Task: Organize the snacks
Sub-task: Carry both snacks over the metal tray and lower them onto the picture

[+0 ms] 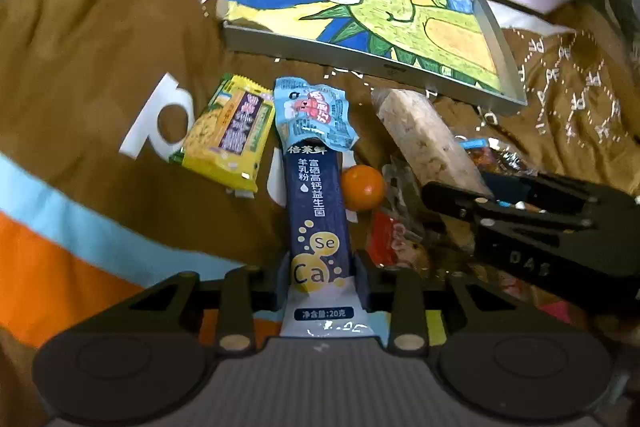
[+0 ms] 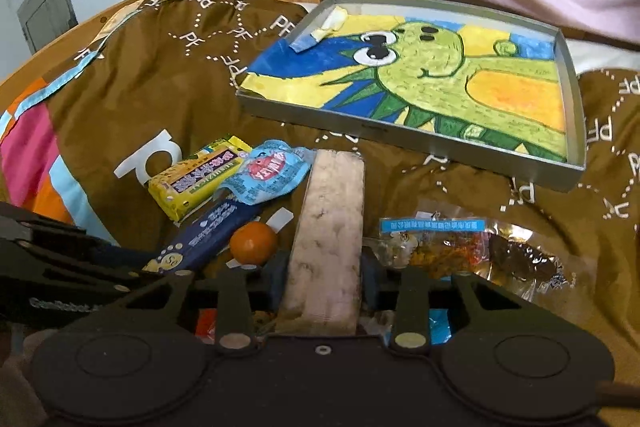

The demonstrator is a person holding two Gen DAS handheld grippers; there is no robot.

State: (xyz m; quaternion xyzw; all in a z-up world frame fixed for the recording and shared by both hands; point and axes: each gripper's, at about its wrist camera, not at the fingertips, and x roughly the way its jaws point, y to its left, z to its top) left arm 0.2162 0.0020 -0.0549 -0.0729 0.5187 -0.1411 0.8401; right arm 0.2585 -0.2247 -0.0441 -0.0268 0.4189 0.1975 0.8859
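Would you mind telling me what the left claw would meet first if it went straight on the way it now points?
The left claw is shut on the dark blue stick sachet. Straight ahead, the first thing looks to be the crumpled light blue packet overlapping the sachet's far end; the tray lies beyond, though depth is unclear.

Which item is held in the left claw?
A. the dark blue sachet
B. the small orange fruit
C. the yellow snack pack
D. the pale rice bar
A: the left claw is shut on the dark blue sachet, its pads pressing both edges.
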